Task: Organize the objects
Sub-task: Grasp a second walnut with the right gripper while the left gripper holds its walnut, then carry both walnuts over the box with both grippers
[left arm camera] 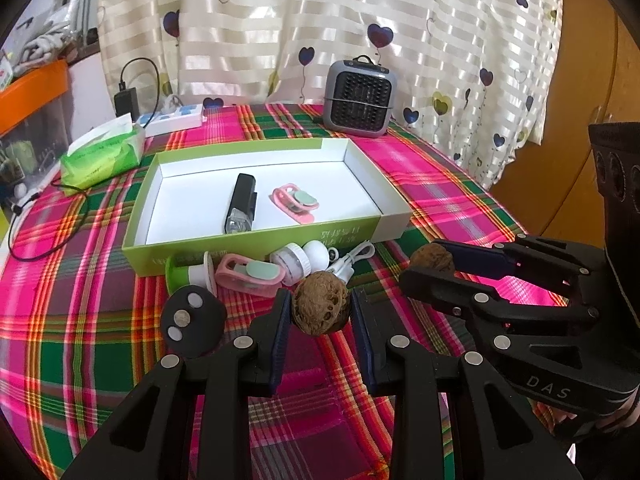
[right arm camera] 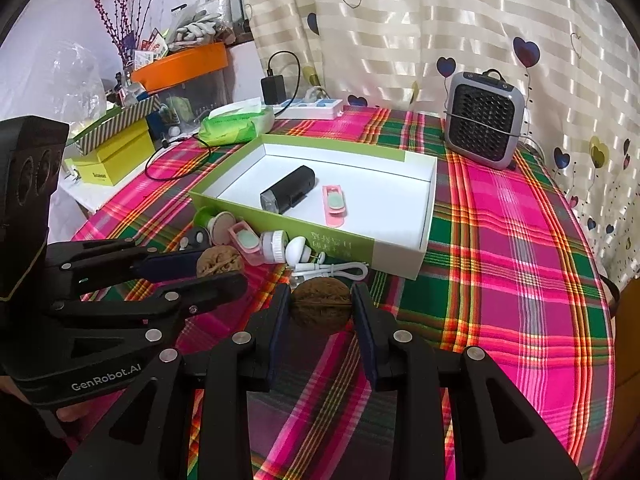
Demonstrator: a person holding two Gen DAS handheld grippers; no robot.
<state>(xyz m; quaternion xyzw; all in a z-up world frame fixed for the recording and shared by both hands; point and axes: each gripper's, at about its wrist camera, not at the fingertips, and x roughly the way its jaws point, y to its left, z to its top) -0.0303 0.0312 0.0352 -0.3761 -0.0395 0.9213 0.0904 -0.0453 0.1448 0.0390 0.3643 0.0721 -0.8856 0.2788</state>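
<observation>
Brown, wrinkled walnuts are held, one per gripper. The left gripper point(left arm camera: 320, 312) is closed on one walnut point(left arm camera: 322, 303), pinched across its widest part between the blue pads point(left arm camera: 282, 320); the right gripper point(right arm camera: 320, 312) is clamped the same way on a second walnut point(right arm camera: 320, 305). Both nuts are carried just in front of the green box point(left arm camera: 248, 246), apparently lifted off the plaid desk point(left arm camera: 80, 340). Hard, light, rigid shells are judged; round and ridged, so slipping is possible unless the pinch stays centred. Inside the box a black flashlight point(left arm camera: 239, 208) and a pink clip point(left arm camera: 296, 202) are seen. Against the box's near wall lie another pink clip point(left arm camera: 248, 276), white earbuds with cable point(left arm camera: 340, 258) and a green-capped item point(left arm camera: 180, 274).
</observation>
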